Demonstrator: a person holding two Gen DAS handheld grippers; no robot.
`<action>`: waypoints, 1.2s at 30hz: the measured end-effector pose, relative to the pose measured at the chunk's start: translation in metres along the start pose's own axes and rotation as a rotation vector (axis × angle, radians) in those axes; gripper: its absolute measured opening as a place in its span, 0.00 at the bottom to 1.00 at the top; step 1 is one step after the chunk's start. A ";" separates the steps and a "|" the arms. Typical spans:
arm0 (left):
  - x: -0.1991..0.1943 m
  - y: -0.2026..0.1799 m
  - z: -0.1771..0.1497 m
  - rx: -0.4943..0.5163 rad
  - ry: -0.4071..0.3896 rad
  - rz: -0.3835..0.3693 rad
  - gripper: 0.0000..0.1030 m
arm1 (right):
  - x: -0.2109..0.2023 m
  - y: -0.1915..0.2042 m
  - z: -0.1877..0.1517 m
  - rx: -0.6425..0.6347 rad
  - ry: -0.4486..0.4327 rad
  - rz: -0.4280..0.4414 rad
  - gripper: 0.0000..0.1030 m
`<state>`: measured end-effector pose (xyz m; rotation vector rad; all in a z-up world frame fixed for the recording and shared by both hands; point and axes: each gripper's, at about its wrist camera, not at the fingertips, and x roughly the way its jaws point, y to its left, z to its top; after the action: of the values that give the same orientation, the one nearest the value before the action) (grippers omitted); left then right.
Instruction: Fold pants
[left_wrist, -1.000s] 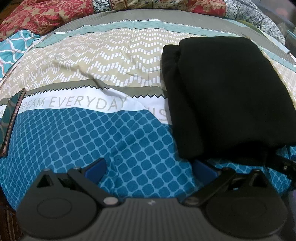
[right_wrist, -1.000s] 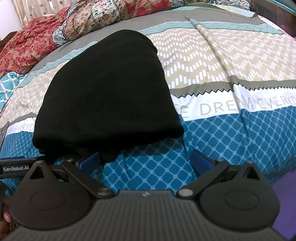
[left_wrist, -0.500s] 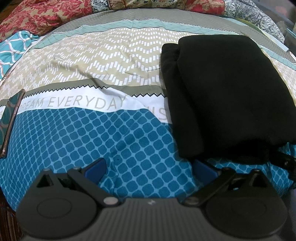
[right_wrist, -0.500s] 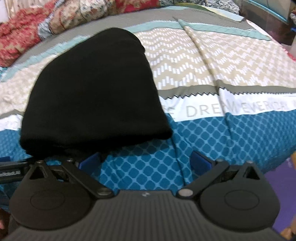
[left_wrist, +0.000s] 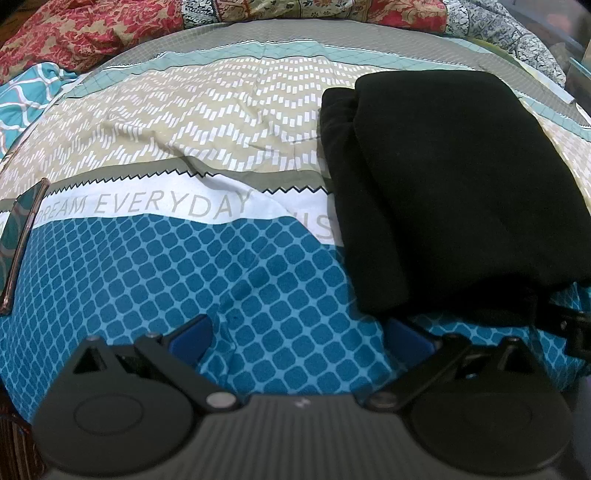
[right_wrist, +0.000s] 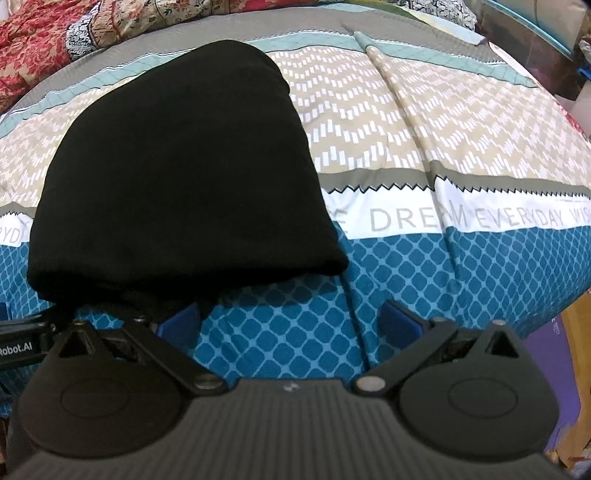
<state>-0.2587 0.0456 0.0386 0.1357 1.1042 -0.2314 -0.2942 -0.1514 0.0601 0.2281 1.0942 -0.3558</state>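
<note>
The black pants (left_wrist: 454, 192) lie folded into a thick, flat bundle on the bed; in the left wrist view they fill the right half of the frame, with a narrower under-layer showing along their left edge; in the right wrist view the same pants (right_wrist: 177, 173) take up the left and centre, their rounded near edge hanging just above the lower third of the frame.

The left gripper (left_wrist: 299, 332) sits at the bottom centre of its view with its blue fingers (left_wrist: 190, 334) spread wide apart and holding nothing; patterned cloth shows between them; the right-hand finger lies just beside the near corner of the pants, and whether it touches the cloth cannot be told.

The right gripper (right_wrist: 290, 317) is likewise at the bottom centre of its view, fingers (right_wrist: 400, 317) released and wide apart, empty; its left-hand finger sits right under the near edge of the pants, partly shaded by it.

The bedspread (left_wrist: 184, 266) beneath is blue with a rounded-square grid at the bottom, a white band printed "DREAM EVERYDAY" across the middle, then beige with white dashes, then teal and grey stripes toward the top; it is mildly wrinkled left of the pants; a red floral quilt (left_wrist: 88, 33) is heaped along the upper left of the frame; a dark flat phone (left_wrist: 20, 254) lies at the left edge.
</note>
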 end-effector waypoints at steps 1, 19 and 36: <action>0.000 0.000 0.000 0.000 0.000 -0.001 1.00 | 0.001 0.000 0.000 0.000 0.001 -0.001 1.00; 0.000 0.000 0.000 0.002 -0.001 0.002 1.00 | 0.000 0.015 0.002 -0.032 0.012 -0.028 1.00; 0.000 -0.001 0.000 0.002 -0.001 0.002 1.00 | 0.011 0.010 0.008 -0.024 0.036 -0.019 1.00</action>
<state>-0.2594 0.0450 0.0389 0.1389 1.1026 -0.2307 -0.2792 -0.1472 0.0538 0.2037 1.1363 -0.3564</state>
